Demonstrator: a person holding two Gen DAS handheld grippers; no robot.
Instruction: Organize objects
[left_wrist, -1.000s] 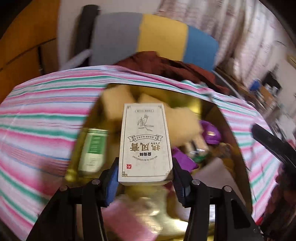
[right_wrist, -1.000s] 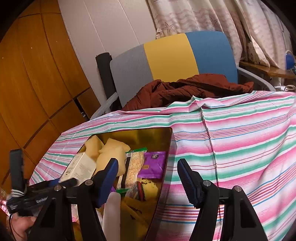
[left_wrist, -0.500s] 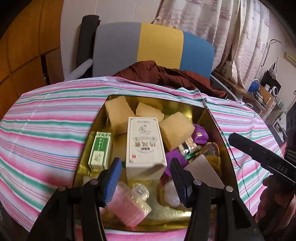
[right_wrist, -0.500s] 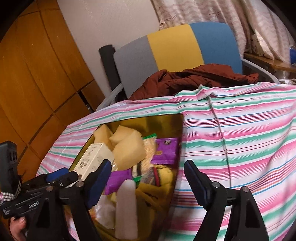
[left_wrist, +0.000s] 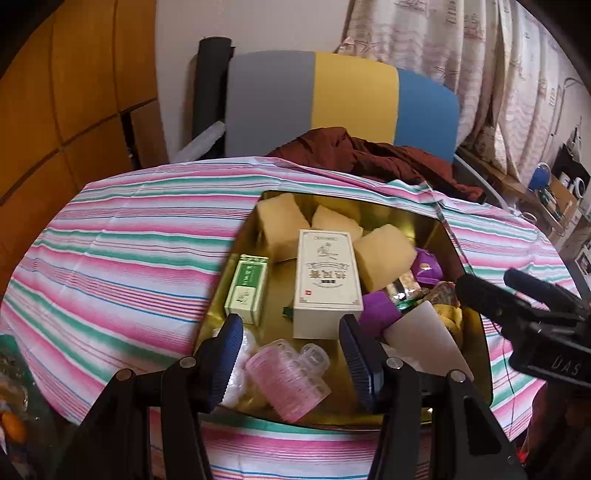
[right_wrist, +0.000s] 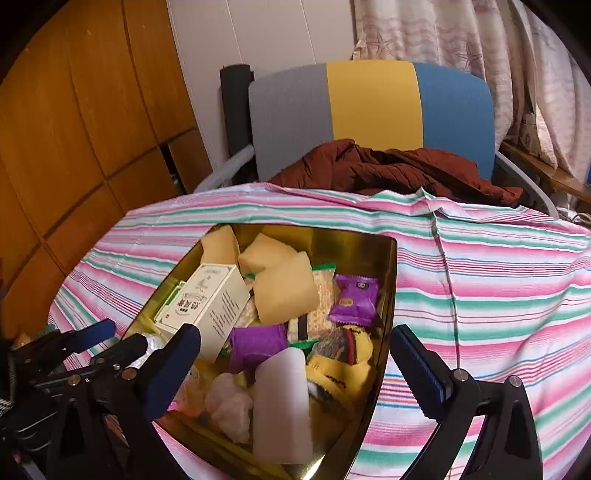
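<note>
The cream box (left_wrist: 327, 284) lies in the gold tin (left_wrist: 469, 254), released. Left gripper (left_wrist: 291, 354) jaws hang empty at its 6 o'clock; right gripper (right_wrist: 295, 369) jaws are opening, empty. Withdraw straight, avoiding the pink rollers (left_wrist: 288, 380).

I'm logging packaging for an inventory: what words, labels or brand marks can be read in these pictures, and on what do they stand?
"DAS": white letters on the black body of the right gripper, seen from the left wrist.
Large Chinese characters on the cream cardboard box in the gold metal tin: too blurred to read.
Print on the small green and white box: too small.
Purple snack packet: logo unreadable.
</note>
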